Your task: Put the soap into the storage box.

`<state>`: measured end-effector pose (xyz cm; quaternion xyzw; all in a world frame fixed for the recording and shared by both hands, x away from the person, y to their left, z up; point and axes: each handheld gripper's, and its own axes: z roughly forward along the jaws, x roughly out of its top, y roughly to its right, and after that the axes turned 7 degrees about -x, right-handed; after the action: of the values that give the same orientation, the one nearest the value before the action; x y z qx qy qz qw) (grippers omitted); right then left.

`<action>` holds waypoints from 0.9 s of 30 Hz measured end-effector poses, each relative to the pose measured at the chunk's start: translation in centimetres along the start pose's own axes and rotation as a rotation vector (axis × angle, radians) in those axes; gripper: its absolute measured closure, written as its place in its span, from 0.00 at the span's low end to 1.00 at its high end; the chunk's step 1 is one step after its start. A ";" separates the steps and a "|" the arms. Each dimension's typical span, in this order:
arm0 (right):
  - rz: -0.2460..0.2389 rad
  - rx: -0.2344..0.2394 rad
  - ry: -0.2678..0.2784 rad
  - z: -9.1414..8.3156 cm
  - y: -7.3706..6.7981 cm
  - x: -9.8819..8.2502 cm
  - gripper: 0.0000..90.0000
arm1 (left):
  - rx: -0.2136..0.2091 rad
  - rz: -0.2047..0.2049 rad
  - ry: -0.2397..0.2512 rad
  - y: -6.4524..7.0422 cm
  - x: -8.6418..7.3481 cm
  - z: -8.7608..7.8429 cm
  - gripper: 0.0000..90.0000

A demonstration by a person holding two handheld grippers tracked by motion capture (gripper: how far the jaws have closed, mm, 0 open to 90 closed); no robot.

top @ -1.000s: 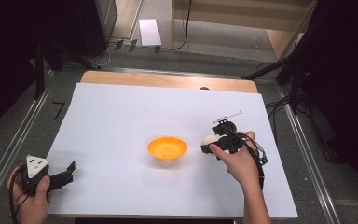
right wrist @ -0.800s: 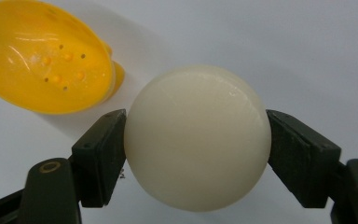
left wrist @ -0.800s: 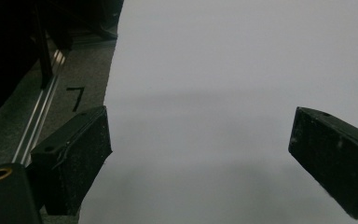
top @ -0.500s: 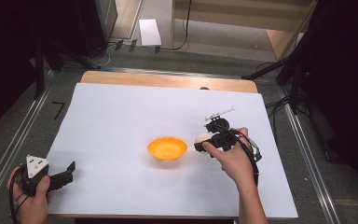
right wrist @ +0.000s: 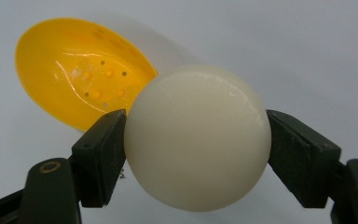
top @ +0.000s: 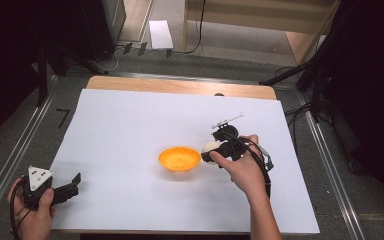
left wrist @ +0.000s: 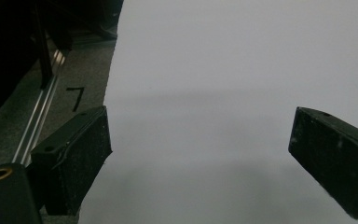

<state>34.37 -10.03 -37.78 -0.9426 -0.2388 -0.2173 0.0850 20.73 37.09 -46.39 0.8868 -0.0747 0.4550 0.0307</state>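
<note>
My right claw [right wrist: 196, 154] is clamped on the cream ball [right wrist: 196, 140], just beside the right rim of the orange bowl [top: 179, 158] mid-tabletop [top: 130, 125]. White sheet lies bare all around. My left claw [left wrist: 200, 149], jaws apart, sits at the near left edge.

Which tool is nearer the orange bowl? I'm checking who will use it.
Right. The right tool, holding a white ball, sits just beside the orange bowl; the left tool is apart at the table's near-left corner.
</note>
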 end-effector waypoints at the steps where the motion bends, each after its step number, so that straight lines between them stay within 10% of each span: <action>1: 0.001 0.003 -0.002 0.0 -0.1 0.1 0.28 | 0.000 0.000 0.000 0.0 0.0 0.0 0.07; 27: -0.066 0.028 -0.005 0.8 -3.2 1.6 0.28 | 0.001 0.003 -0.004 0.0 0.0 0.0 0.07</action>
<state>34.35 -6.40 -37.59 -0.9334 -0.2731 -0.2143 0.0905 20.74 37.07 -46.39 0.8877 -0.0756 0.4533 0.0293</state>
